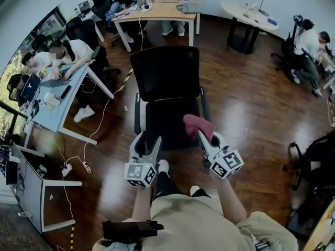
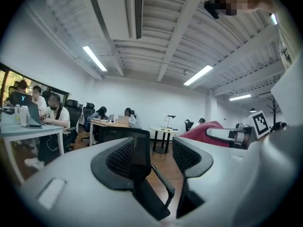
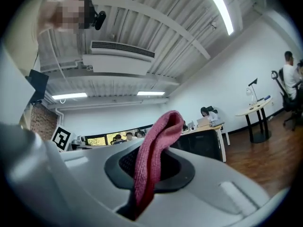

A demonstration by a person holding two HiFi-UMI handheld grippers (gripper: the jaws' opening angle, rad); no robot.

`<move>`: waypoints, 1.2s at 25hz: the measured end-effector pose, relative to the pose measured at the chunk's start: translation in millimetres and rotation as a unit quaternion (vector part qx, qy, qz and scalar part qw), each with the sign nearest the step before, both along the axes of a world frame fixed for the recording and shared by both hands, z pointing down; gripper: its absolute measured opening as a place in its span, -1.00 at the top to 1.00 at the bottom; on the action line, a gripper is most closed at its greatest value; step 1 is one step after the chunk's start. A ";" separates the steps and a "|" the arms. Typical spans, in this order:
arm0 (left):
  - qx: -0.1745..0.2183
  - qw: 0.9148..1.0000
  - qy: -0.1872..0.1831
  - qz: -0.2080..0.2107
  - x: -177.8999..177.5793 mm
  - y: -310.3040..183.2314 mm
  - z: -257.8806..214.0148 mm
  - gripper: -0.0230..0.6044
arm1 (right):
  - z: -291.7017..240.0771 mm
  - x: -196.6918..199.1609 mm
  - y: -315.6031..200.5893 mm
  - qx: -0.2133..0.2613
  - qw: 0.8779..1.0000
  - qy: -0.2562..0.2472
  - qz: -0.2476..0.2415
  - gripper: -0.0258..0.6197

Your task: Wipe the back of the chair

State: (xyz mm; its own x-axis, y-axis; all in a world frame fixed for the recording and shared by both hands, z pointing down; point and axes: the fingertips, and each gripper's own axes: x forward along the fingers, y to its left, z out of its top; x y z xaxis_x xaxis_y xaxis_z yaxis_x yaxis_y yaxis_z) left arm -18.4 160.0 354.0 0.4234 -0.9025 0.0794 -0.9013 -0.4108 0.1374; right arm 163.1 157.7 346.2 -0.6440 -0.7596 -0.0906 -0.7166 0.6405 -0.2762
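In the head view, we are holding the right gripper [image 1: 205, 135] clamped on a pink cloth [image 1: 198, 124] above the black chair [image 1: 167, 77], clear of its back. Whether that back is wiped already, we are not seeing.

In the left gripper view, the left gripper [image 2: 158, 164] is standing slightly parted and empty, facing the chair.

In the right gripper view, the cloth is draping from the jaws. Glossy wood floor [image 1: 251, 109] and office desks [image 1: 157, 12] are surrounding us.

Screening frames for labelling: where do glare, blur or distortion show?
Head view: pale sheen on the dark wooden floor; left gripper view: fisheye curves the white ceiling beams; right gripper view: folded pink cloth in focus, corners black.
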 end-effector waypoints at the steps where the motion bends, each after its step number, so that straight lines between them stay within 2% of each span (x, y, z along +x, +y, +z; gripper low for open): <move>1: 0.004 1.000 -0.004 0.002 6.2 14.2 -8.8 0.14 | -4.4 6.1 10.6 0.000 1.000 -0.005 0.004 0.85; 4: 0.030 0.999 -0.013 0.004 7.1 43.9 -35.7 0.14 | -15.9 5.1 32.2 0.010 1.000 -0.008 0.010 0.86; 8: 0.061 0.998 -0.026 0.010 -5.7 68.3 -53.7 0.14 | -29.7 -16.2 53.0 0.030 0.999 -0.001 0.019 0.86; 13: 0.085 0.996 0.000 0.017 -18.9 100.7 -75.6 0.15 | -38.7 -50.1 75.0 0.035 0.999 0.016 0.014 0.86; 21: 0.074 0.997 0.014 0.000 -70.8 126.7 -58.8 0.17 | -34.0 -93.5 102.2 0.025 0.999 0.032 0.013 0.86; 30: 0.071 0.997 0.024 0.025 -75.5 151.8 -54.4 0.17 | -41.1 -112.9 125.9 0.038 0.999 0.030 0.011 0.86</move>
